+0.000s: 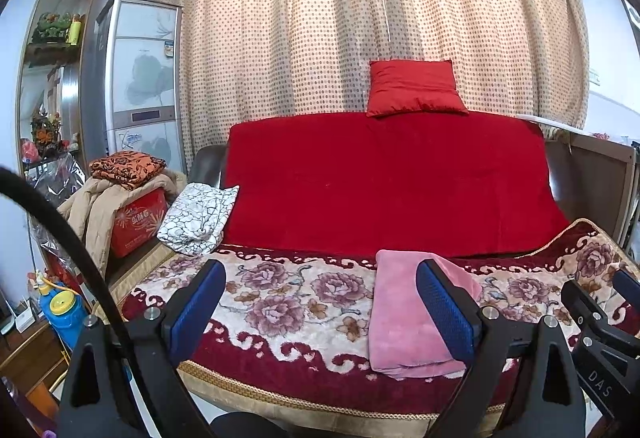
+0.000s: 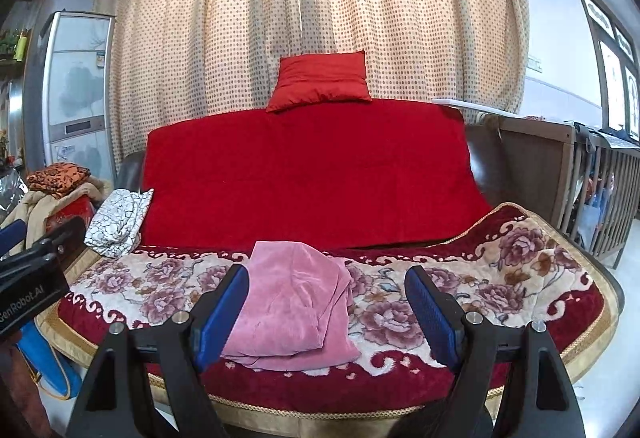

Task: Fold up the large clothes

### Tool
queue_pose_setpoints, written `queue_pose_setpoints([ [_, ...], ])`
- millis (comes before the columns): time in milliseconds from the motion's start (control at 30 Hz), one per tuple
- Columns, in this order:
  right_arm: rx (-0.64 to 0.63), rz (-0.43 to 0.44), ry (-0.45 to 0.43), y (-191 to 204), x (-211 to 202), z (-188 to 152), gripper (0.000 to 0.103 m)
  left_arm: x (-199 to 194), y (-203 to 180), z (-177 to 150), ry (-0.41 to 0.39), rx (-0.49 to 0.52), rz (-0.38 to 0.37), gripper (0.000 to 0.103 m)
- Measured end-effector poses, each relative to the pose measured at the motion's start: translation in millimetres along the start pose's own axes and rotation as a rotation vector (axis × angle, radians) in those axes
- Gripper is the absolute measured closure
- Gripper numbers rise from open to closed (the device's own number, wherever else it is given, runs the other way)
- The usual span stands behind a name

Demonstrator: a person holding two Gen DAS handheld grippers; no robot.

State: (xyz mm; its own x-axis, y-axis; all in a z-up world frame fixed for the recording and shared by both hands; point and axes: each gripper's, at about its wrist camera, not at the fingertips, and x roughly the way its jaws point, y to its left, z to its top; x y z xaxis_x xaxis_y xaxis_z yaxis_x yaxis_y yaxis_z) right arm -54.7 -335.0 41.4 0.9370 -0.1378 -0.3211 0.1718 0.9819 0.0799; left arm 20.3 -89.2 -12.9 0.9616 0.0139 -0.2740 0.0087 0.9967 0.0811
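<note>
A pink garment [image 1: 404,322] [image 2: 294,302] lies folded into a compact pile on the flowered blanket [image 1: 288,310] [image 2: 460,302] that covers the sofa seat, near its front edge. My left gripper [image 1: 320,306] hovers in front of the seat, open, its blue pads wide apart with nothing between them; the garment shows behind its right finger. My right gripper [image 2: 326,306] is also open, held in front of the seat, with the pink pile visible past its left finger [image 2: 224,310] and not touched. Each gripper shows at the edge of the other's view.
A red cover drapes the sofa back [image 1: 384,177] [image 2: 312,169] with a red cushion [image 1: 414,87] [image 2: 320,81] on top. A black-and-white patterned cloth [image 1: 200,217] [image 2: 118,217] lies at the seat's left end. Piled fabrics and a red box [image 1: 136,222] stand left; a wooden crib [image 2: 592,181] stands right.
</note>
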Motion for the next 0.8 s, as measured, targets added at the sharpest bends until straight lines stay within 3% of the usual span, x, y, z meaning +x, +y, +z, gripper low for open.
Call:
queue_pose_setpoints([
  [800,-0.012,-0.009,-0.01,5.0,-4.9,-0.5,0.02,-3.7,2.4,-0.7,-0.006,0.01,0.004,0.007],
])
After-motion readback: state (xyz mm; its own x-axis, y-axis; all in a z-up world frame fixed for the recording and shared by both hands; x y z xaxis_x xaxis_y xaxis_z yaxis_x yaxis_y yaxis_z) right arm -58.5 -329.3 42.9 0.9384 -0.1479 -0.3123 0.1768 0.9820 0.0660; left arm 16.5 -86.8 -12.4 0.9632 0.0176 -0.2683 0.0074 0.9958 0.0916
